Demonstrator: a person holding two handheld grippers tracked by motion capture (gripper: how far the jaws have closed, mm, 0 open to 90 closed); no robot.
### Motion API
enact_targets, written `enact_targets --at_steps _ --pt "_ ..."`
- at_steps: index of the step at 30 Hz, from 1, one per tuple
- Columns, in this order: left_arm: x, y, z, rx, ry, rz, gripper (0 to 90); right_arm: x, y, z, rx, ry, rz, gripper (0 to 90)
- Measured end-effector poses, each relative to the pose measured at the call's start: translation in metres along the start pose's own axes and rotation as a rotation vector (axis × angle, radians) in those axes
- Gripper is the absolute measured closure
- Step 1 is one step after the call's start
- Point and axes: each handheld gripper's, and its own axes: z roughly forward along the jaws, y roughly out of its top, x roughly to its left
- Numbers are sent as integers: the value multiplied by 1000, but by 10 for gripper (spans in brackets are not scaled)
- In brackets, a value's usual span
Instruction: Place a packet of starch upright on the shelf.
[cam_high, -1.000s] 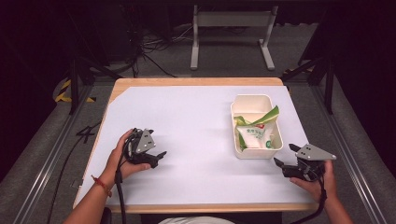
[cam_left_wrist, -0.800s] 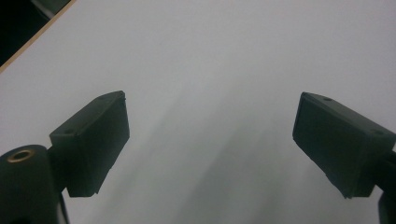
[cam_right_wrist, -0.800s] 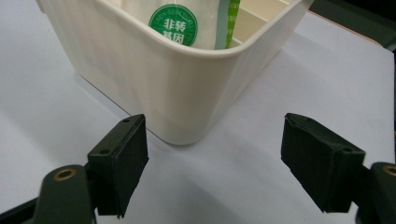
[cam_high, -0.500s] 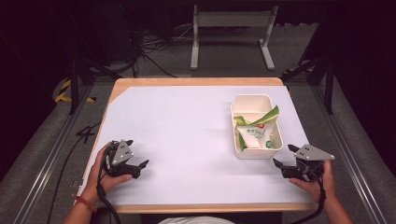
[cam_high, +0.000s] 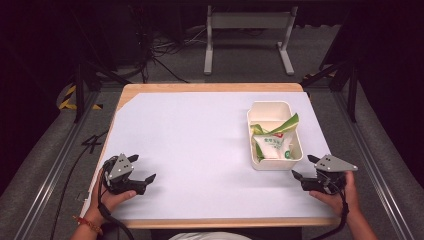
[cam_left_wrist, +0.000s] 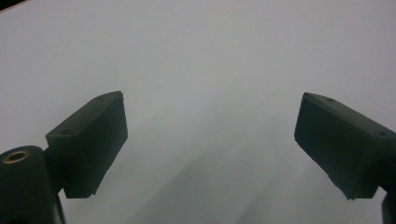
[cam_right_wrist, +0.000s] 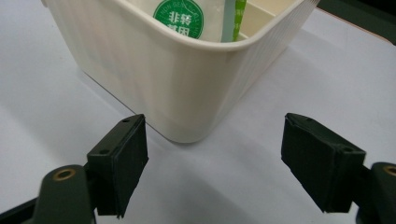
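Left gripper (cam_high: 142, 168) rests at the near-left corner of the table (cam_high: 200, 140), held in the person's left hand (cam_high: 107, 192); jaws spread wide, nothing btwn them, and its own view shows bare white surface beyond the jaws. Right gripper (cam_high: 304, 167) sits at the near-right edge, held in the right hand (cam_high: 337, 192); jaws also wide apart, empty, aimed at the near corner of the cream bin (cam_high: 260, 162). In the right gripper view the bin (cam_right_wrist: 154, 79) stands just beyond the jaw tips, apart from them, approx centred in the gap. Bin is on the right side of the table and holds a white-and-green packet (cam_high: 272, 145) w/ a green round label (cam_right_wrist: 178, 17) facing the gripper. Grippers are well apart from each other.
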Motion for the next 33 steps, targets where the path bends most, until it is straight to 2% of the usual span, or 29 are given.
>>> enact_targets --at_steps 15,21,33 --pt "-1 1 -2 -4 13 17 104 1 1 0 -2 2 -1 225" --pt "0 1 -1 -7 19 12 104 1 1 0 -1 3 -1 224" --pt "1 4 2 -3 28 10 102 -3 -3 -2 -13 8 23 223"
